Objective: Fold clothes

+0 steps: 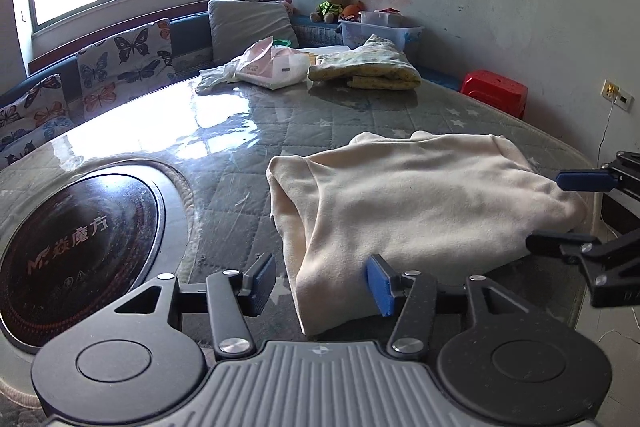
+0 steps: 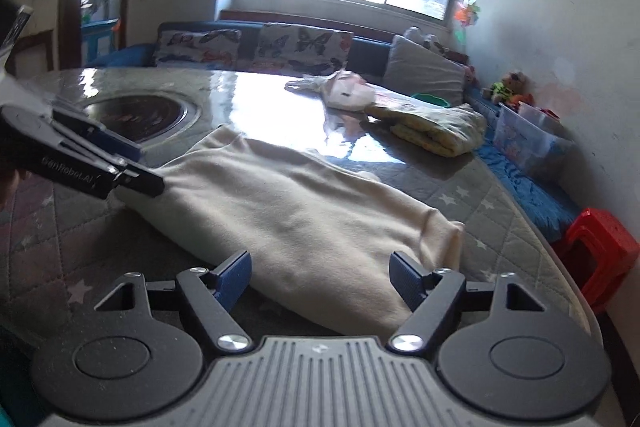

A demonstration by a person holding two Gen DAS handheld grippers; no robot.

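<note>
Left wrist view: cream garment (image 1: 404, 203), partly folded, lies right of centre on the quilted table cover (image 1: 240, 163); induction hob (image 1: 76, 247) lower left; folded yellow blanket (image 1: 366, 67) and plastic bag (image 1: 272, 65) at upper centre. Left gripper (image 1: 322, 285), bottom centre, jaws apart, straddles the garment's near corner with no pad pressing cloth. Right gripper (image 1: 560, 209), right edge, jaws apart beside the garment's far side. Right wrist view: garment (image 2: 304, 215) runs from left to lower right; right gripper (image 2: 320, 277), jaws wide apart, nothing clamped, near hem between them; left gripper (image 2: 140, 167), left edge, at the opposite end. Handling note: judged best to pinch both layers at matching corners before lifting, keeping the edges level.
</note>
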